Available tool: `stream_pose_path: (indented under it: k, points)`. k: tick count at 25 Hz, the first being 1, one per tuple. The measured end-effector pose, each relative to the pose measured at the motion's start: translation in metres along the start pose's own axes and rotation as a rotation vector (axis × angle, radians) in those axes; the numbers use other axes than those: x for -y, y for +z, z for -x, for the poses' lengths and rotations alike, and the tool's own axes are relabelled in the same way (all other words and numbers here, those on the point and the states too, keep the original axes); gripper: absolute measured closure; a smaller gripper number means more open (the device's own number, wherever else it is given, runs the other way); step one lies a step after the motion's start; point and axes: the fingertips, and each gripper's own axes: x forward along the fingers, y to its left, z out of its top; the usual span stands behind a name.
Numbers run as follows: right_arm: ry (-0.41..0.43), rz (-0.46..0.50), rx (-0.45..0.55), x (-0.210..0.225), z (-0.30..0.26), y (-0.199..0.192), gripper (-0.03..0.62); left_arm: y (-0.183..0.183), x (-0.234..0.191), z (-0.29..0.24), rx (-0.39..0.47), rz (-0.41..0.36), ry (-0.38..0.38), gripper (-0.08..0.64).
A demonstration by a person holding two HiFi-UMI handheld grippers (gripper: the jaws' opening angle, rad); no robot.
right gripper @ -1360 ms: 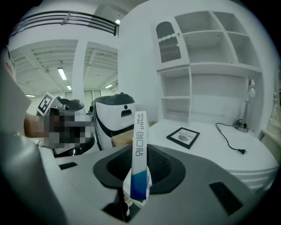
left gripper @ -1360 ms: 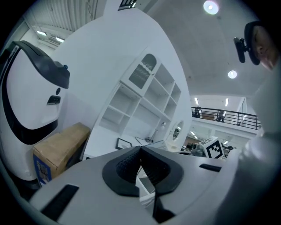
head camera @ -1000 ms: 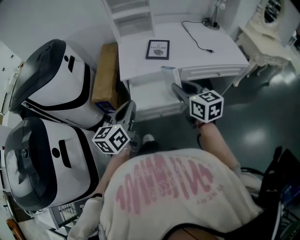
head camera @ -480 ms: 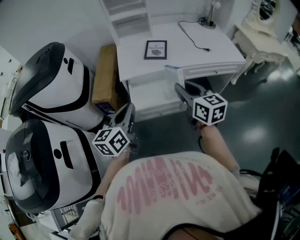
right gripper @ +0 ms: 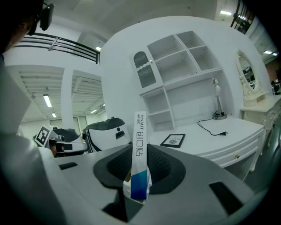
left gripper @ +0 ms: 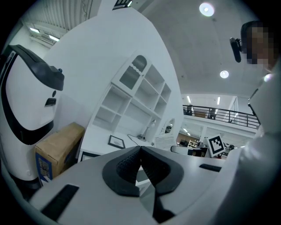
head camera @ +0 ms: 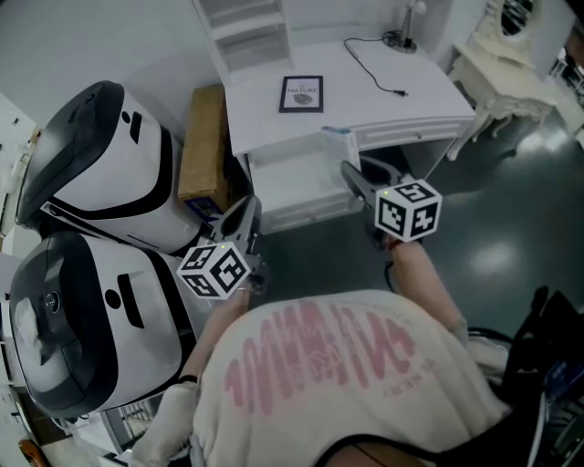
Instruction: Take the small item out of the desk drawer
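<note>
white desk (head camera: pixel 365 91) | frame (head camera: pixel 302 94): NATURE | right tool (right gripper: pixel 140 154) grips box (right gripper: pixel 139 132): HYNAUT

Bright, even indoor light falls from round ceiling lamps (left gripper: pixel 206 9) and strip lights (right gripper: pixel 46 101), and shadows are faint. The dark floor (head camera: pixel 497 251) carries a pale sheen. The white desk (head camera: pixel 365 100) is perhaps slightly overexposed. Both gripper views bulge fisheye-fashion with black corners. Print on the slim packet (right gripper: pixel 139 158) reads sharp.

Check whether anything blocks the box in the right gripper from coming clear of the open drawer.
Nothing visible does. The right gripper is clamped on the slim box, which is held above the open drawer with only open air around it.
</note>
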Motion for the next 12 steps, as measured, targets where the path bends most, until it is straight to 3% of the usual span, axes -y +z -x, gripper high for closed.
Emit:
stream_pose_path:
  k: [12]
  points:
    - [-0.026, -0.002, -0.009, 0.0059, 0.0045, -0.0039, 0.488, 0.0013, 0.0023, -0.0007, -0.003, -0.012, -0.011, 0.531]
